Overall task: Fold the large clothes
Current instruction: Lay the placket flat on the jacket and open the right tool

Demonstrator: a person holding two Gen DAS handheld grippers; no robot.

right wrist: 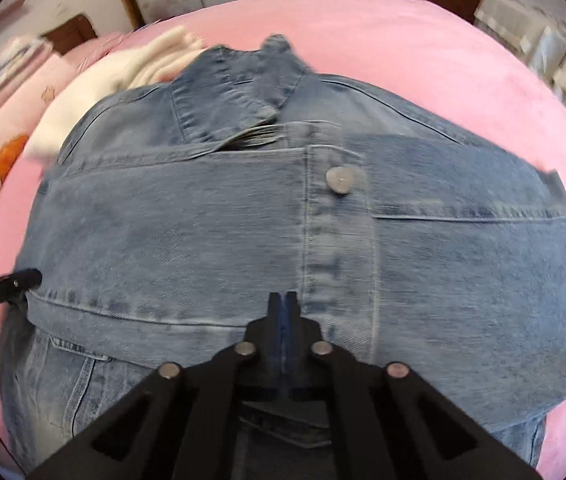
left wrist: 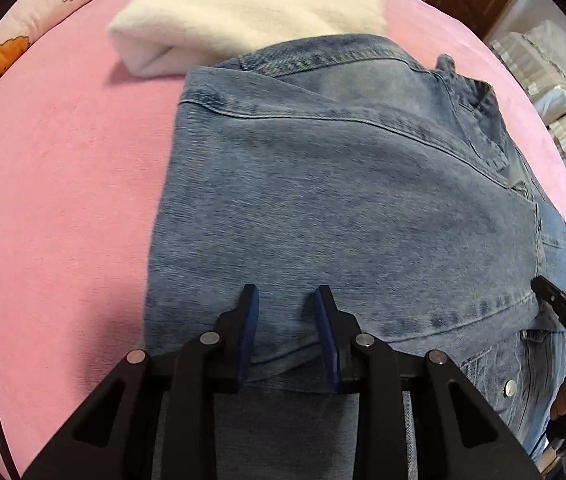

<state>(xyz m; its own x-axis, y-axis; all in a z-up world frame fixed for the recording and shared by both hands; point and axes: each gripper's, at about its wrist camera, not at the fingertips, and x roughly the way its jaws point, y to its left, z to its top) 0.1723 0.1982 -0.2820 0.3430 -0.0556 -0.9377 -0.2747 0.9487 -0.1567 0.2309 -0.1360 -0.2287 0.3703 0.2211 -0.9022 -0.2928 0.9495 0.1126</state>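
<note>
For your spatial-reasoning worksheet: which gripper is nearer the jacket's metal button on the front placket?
Right. The right gripper sits beside the placket just below the button; the left gripper is over the denim jacket's opposite side.

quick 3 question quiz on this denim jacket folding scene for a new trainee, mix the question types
1. True or false: the right gripper has its jaws pressed together above the denim jacket.
2. Multiple choice: what lies on the pink bedcover beyond the jacket's far edge? A) a folded cream blanket B) a green towel C) a pair of shoes
3. Fill in: the left gripper's blue pads stand ____, with denim showing in the gap between them.

Key:
1. True; the fingers meet with no gap.
2. A; the cream blanket sits folded beyond the collar end.
3. Apart; whether they pinch any fabric cannot be told.
</note>
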